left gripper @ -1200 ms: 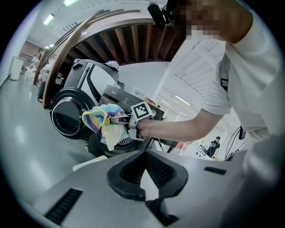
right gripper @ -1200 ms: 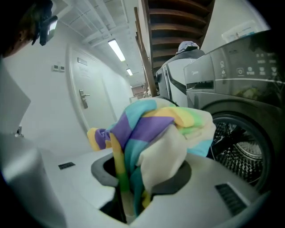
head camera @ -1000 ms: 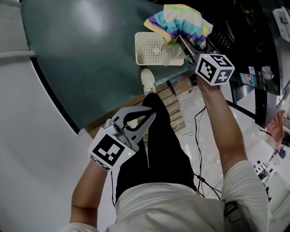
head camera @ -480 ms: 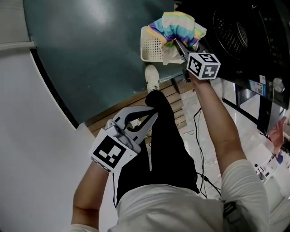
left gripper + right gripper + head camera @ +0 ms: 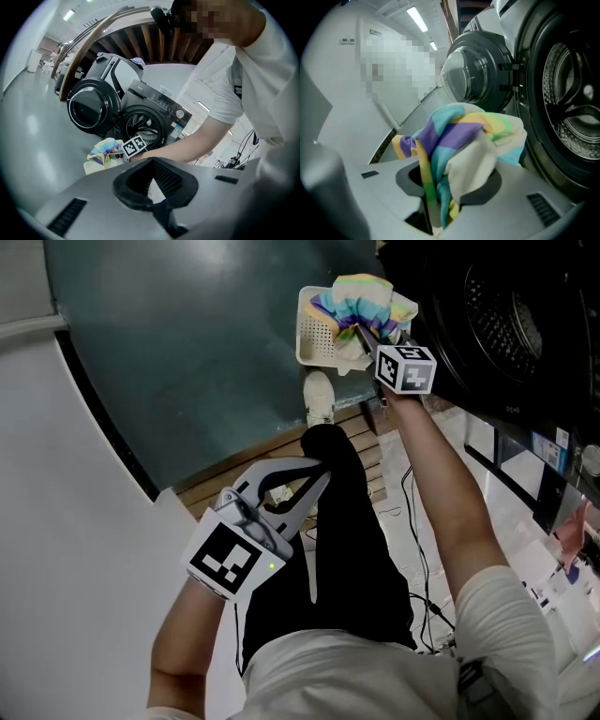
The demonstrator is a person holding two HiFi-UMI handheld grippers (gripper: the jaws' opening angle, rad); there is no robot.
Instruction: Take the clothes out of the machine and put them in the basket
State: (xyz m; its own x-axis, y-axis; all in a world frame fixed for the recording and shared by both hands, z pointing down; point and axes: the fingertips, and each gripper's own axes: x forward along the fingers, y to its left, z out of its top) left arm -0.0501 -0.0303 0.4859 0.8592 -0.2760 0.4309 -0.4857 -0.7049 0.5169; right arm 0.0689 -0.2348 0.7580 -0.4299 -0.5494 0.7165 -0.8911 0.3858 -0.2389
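Item inspected: bunched soft garment of pastel stripes (purple, teal, yellow, green) with a cream panel (image 5: pixel 461 140); out of the drum
Location of item: held by the right gripper (image 5: pixel 364 334) over the mouth of the white perforated plastic basket (image 5: pixel 317 334); whether its lowest folds touch the basket cannot be told
Right gripper: jaws closed narrow on a gathered fold of the garment; most of the cloth bulges beyond the pads
Left gripper (image 5: pixel 317 482): jaws together, nothing between them; held low beside the person's thigh, well apart from the work
Machine: dark front-loading washing machine (image 5: pixel 506 324); round door (image 5: pixel 474 79) swung open; no further clothes in the visible part of the perforated steel drum
Handling, judged: light, limp, no stiffness; likely to slump and spread on release; not fragile; cloth not slippery, so a pinch should hold
Grip point, judged: any bunched fold serves; a pinch through several layers is safer than a single edge, which could slide out
Risk, judged: the trailing striped end may drape over the basket rim; release only with the bulk inside the walls
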